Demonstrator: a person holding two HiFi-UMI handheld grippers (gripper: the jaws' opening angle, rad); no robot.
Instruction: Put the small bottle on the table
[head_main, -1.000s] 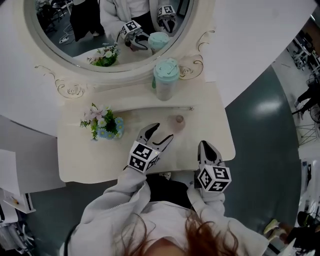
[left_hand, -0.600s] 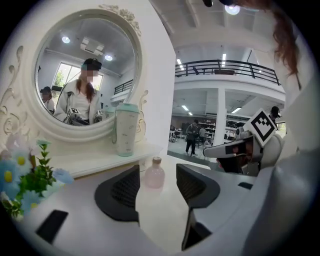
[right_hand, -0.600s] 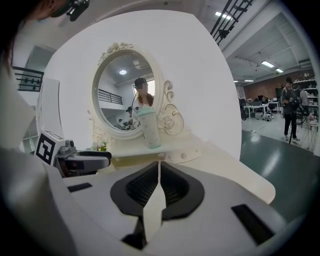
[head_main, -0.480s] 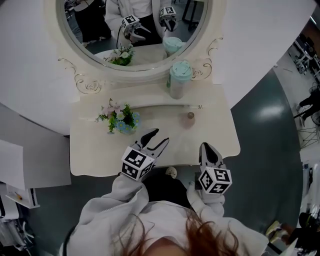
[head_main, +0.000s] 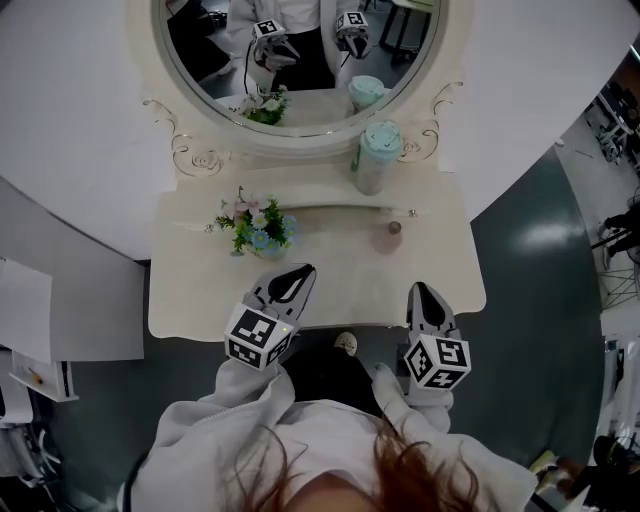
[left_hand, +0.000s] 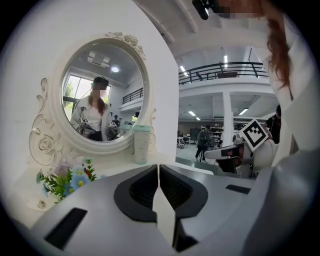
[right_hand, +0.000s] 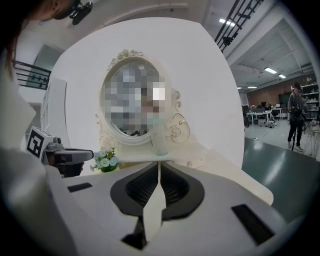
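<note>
pulling back to the near edge of the table (head_main: 340, 297), we hold the left gripper (head_main: 297, 272) and right gripper (head_main: 420, 292) closed on nothing, since the small bottle (head_main: 388, 236) already stands free, upright, well ahead of them. a second ago our left jaws gaped near it; they have just been closing.

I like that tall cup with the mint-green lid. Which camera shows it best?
The left gripper view. There the cup stands side-on and whole, with both lid and body clear. The head view looks down on the cup, so it shows mostly the lid. In the right gripper view the cup is small, pale and hard to make out.
</note>
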